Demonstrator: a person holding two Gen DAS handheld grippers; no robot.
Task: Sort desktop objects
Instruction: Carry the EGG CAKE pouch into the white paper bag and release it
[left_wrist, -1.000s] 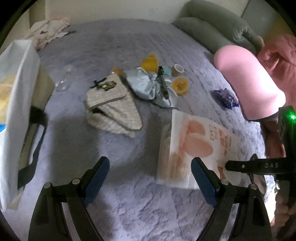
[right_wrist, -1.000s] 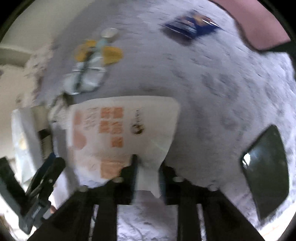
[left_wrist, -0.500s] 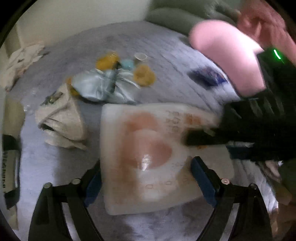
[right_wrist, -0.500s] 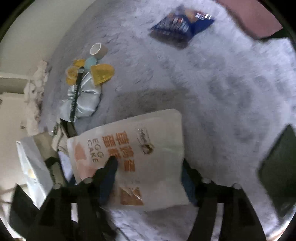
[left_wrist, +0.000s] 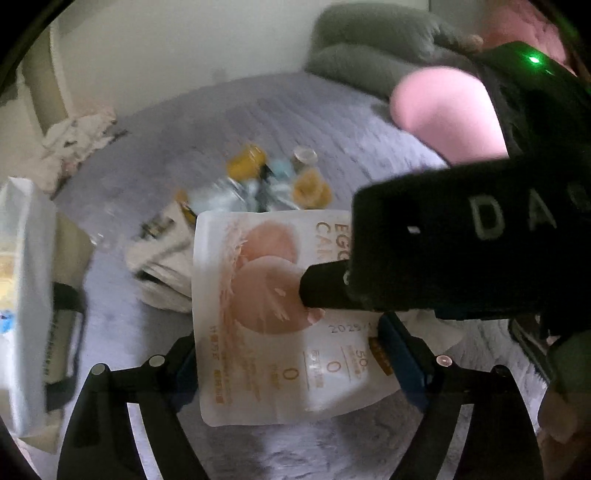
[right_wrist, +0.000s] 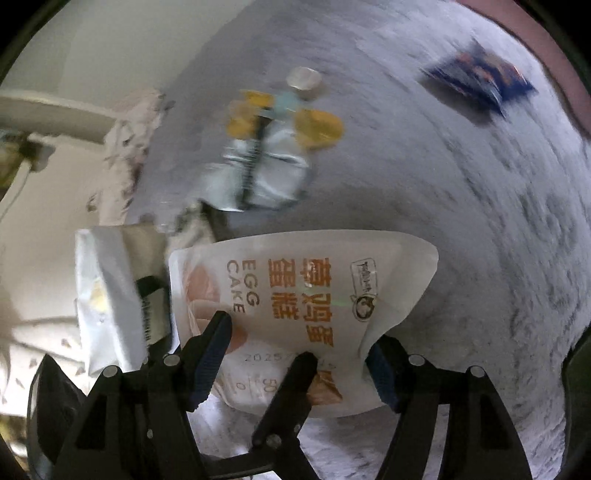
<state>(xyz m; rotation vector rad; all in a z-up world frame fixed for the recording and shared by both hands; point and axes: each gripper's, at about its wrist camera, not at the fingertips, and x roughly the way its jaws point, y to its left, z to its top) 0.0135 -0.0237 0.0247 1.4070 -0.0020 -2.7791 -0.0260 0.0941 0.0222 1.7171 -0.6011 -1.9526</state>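
Left gripper (left_wrist: 291, 365) closing, white egg-cake snack pouch (left_wrist: 280, 295) between its blue pads, which look to meet the pouch's edges. Right gripper (right_wrist: 299, 354) spread wide, the same pouch between its fingers, not pinched. Pouch sits just above the grey-lilac bedspread (right_wrist: 461, 184). Beyond: crumpled silver foil bag (right_wrist: 266, 177), yellow cups (right_wrist: 317, 125), blue snack packet (right_wrist: 480, 77).

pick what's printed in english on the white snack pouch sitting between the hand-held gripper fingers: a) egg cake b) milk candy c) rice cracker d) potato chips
a: the right wrist view shows orange letters reading EGG CAKE on the white snack pouch, beside the Chinese characters.
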